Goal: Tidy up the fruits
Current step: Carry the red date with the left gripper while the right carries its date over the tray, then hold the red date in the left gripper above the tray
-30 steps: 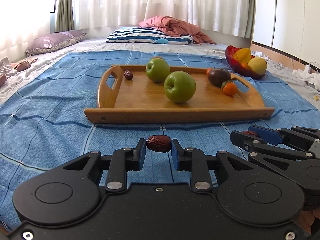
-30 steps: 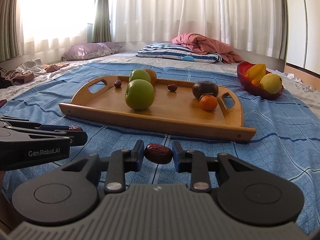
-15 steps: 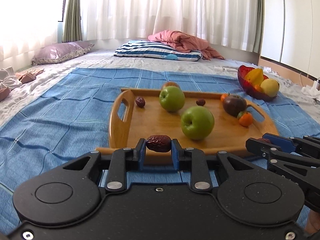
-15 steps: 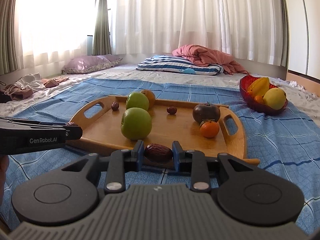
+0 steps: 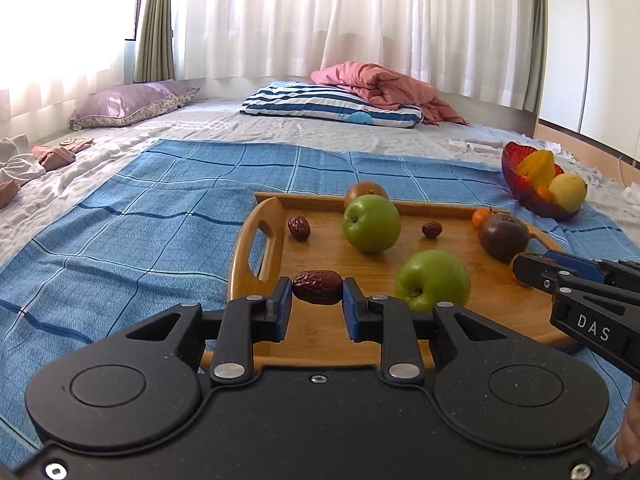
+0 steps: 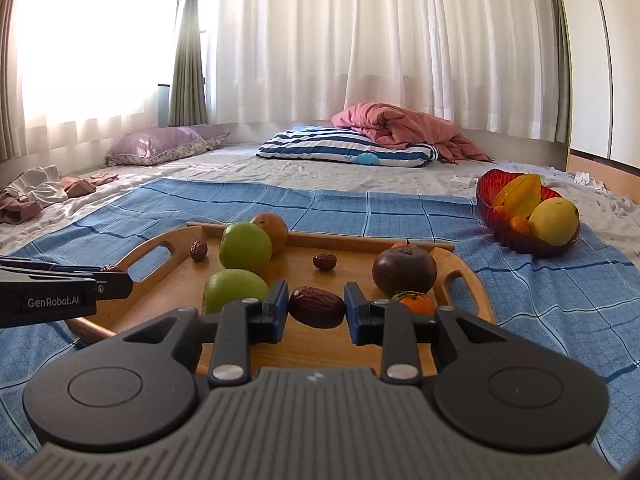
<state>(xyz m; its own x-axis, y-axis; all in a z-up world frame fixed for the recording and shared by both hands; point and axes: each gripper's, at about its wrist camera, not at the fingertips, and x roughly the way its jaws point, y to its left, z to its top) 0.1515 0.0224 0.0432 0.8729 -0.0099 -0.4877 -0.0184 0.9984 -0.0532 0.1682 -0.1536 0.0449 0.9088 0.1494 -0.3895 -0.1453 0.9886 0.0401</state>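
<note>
My left gripper [image 5: 317,304] is shut on a brown date [image 5: 317,292] and holds it above the near left part of a wooden tray [image 5: 256,248]. My right gripper [image 6: 317,312] is shut on another date [image 6: 317,306] above the tray's near edge [image 6: 482,300]. On the tray lie two green apples [image 5: 372,224] [image 5: 433,280], a brownish fruit [image 5: 366,190] behind them, two loose dates [image 5: 299,227] [image 5: 432,229], a dark persimmon [image 5: 503,236] and small oranges [image 6: 416,304]. The right gripper also shows in the left wrist view [image 5: 528,270], the left gripper in the right wrist view [image 6: 108,276].
A red bowl [image 6: 504,232] with a starfruit, a yellow fruit and small oranges stands on the blue blanket [image 5: 160,216] right of the tray. Pillows [image 5: 332,106] and a pink quilt [image 5: 380,84] lie at the back. Clothes [image 6: 40,192] lie at the left.
Both grippers, each still shut on its date, have risen and moved forward from the blanket in front of the tray to above the tray's near part.
</note>
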